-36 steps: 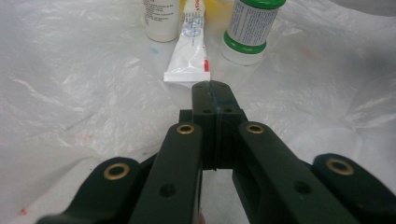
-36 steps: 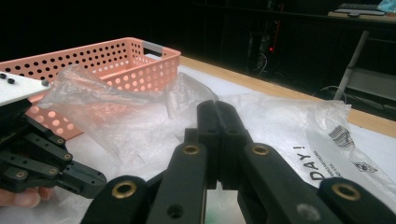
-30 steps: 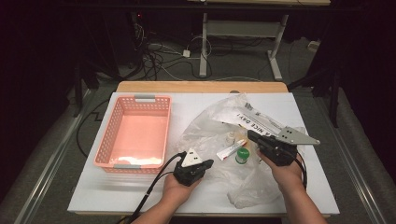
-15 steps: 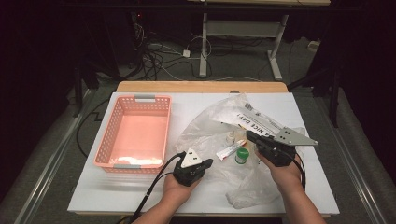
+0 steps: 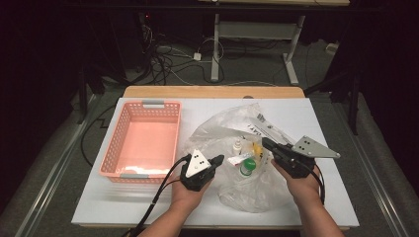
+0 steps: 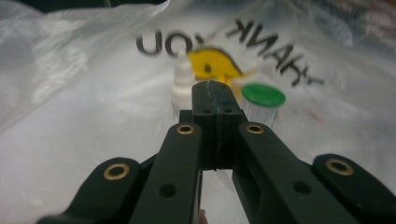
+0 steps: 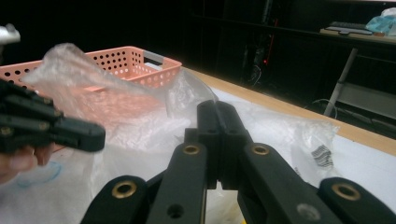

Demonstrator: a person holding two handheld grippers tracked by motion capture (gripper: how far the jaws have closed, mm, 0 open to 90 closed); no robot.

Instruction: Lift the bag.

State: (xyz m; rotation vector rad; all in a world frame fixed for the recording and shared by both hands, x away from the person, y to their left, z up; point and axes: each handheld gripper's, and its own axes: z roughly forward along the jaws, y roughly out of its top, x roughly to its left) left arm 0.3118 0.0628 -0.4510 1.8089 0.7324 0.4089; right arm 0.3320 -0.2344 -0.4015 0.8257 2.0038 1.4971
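Both tongs are closed on the bag's plastic: left tongs (image 5: 217, 159) at its left edge, right tongs (image 5: 266, 143) at its right; the bag (image 5: 232, 128) lies on the desk (image 5: 326, 123) beside the basket (image 5: 143, 106)

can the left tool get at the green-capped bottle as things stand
Probably not directly: the green-capped bottle lies inside the clear plastic bag, so film covers it, and the left tool is shut, though close beside it.
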